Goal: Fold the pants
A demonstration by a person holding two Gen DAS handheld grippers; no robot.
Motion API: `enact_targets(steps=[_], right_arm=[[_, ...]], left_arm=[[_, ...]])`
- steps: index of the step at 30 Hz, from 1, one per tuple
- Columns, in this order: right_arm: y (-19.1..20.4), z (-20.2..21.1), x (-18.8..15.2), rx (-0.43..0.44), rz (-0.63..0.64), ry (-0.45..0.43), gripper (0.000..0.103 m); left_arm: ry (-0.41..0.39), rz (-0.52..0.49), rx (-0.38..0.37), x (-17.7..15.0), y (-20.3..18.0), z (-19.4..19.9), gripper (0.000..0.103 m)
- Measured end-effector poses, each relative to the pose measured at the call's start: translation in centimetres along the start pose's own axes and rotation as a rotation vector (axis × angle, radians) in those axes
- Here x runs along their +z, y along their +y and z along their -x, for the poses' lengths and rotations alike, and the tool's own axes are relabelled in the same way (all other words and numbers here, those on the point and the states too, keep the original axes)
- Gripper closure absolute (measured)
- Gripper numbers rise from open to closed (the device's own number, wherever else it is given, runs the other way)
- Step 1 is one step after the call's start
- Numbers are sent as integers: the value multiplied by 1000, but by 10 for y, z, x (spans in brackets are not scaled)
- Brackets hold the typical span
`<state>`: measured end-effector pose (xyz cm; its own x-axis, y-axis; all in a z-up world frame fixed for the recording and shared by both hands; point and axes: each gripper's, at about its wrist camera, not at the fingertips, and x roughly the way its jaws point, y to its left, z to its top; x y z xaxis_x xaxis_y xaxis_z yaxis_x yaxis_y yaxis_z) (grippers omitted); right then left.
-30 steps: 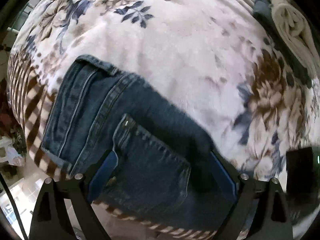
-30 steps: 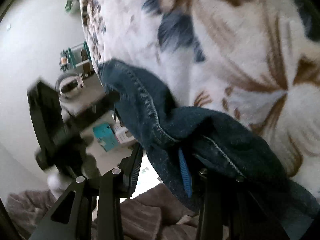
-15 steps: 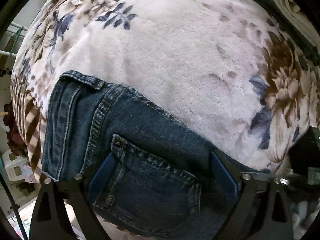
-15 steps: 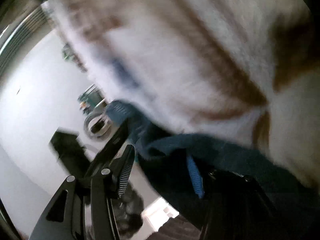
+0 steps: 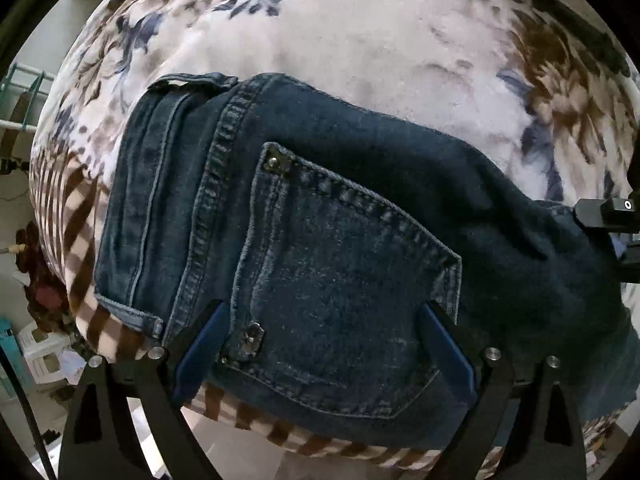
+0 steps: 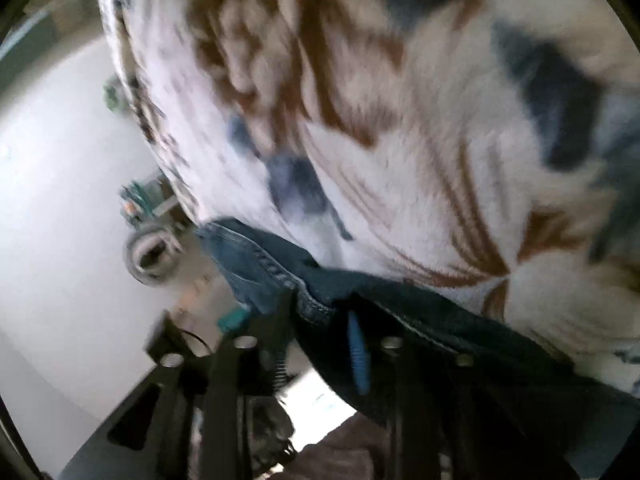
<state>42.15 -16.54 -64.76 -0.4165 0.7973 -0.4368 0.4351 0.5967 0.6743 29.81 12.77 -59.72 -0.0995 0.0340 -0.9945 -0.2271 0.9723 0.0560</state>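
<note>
1. Left wrist view: 1 pair of jeans (image 5: 320, 220) lying on a floral blanket (image 5: 360, 52) at its striped edge, back side up, with 1 back pocket (image 5: 344, 292) and 2 rivets showing. Left claw (image 5: 320, 340) spread wide, its 2 blue pads on either side of the pocket over the denim; cannot tell if pressing. Part of the right claw (image 5: 608, 216) at the right rim.
2. Right wrist view, blurred: right claw (image 6: 320, 344) closing, 1 fold of denim (image 6: 400, 312) between its 2 fingers, 1 blue pad (image 6: 358, 356) against the cloth; cannot tell if clamped. Same blanket (image 6: 400, 140) above.
</note>
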Motion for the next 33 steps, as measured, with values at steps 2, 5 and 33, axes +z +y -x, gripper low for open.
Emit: enact_targets(steps=[2,5,33], right_arm=[[6,-9,2,-19,25,34,45],[8,-29,9,-130,36,50,61],[-19,28,15,153,-35,-70,39]], left_arm=[[-4,-6,7,1,-2,-1,7],[2,-28,24,10,-11,-5,7],[12,-65,7,19,-27,-12,7]])
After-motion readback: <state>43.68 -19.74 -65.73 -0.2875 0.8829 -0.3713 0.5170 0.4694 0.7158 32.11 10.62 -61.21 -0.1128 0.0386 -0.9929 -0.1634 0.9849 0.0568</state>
